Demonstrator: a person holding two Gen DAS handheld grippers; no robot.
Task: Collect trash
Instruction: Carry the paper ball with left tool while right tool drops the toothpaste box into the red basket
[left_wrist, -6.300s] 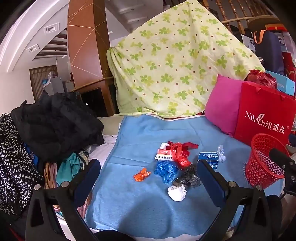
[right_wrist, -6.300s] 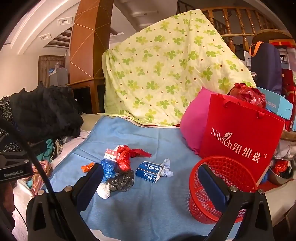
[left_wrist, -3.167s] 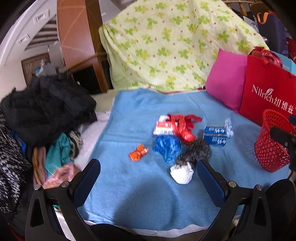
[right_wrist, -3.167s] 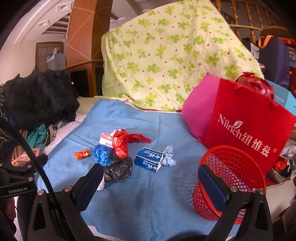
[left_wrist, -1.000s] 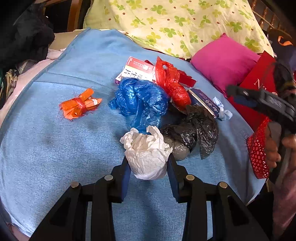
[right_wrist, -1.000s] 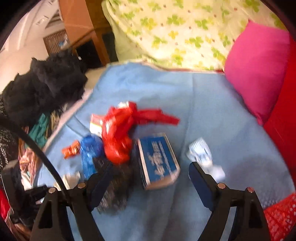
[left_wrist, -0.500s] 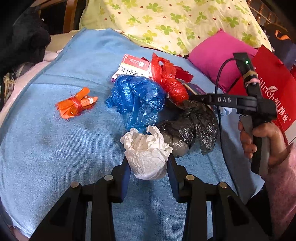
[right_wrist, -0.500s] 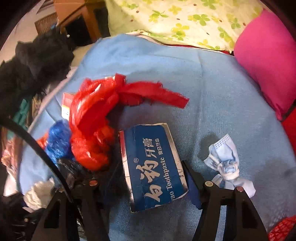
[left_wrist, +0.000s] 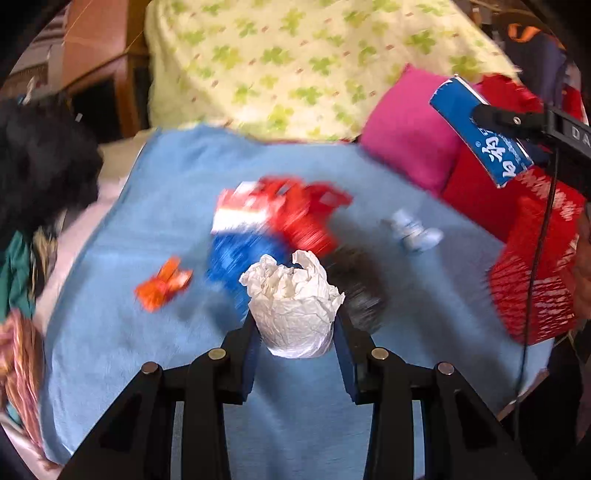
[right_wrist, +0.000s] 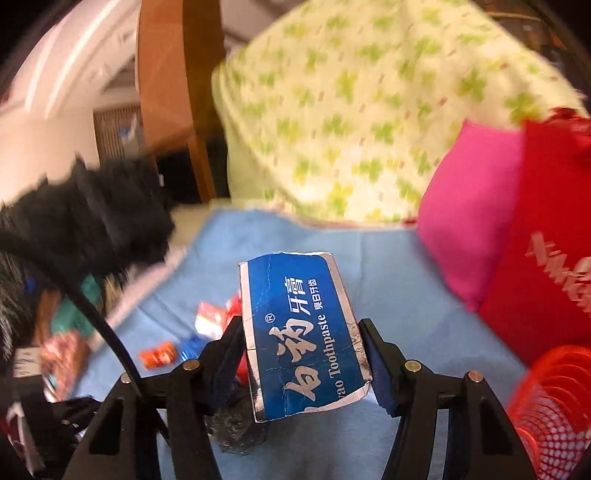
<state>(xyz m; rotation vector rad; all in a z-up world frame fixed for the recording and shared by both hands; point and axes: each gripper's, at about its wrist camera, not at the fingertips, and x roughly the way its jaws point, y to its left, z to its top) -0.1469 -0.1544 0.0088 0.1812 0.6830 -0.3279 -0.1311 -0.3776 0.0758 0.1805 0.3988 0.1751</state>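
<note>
Both grippers carry trash above the blue blanket (left_wrist: 110, 332).

Left wrist: left gripper (left_wrist: 297, 341) pinches a white paper wad (left_wrist: 293, 306); red basket (left_wrist: 532, 280) at three o'clock.
Right wrist: right gripper (right_wrist: 306, 363), jaws closing, clamps the blue toothpaste box (right_wrist: 301, 328); basket at four o'clock.

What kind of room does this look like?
Most likely a lived-in room of a home, perhaps a bedroom or sitting area. A blue blanket covers a soft surface, with a pink pillow and a clover-print quilt behind it, and clothes are piled beside.
</note>
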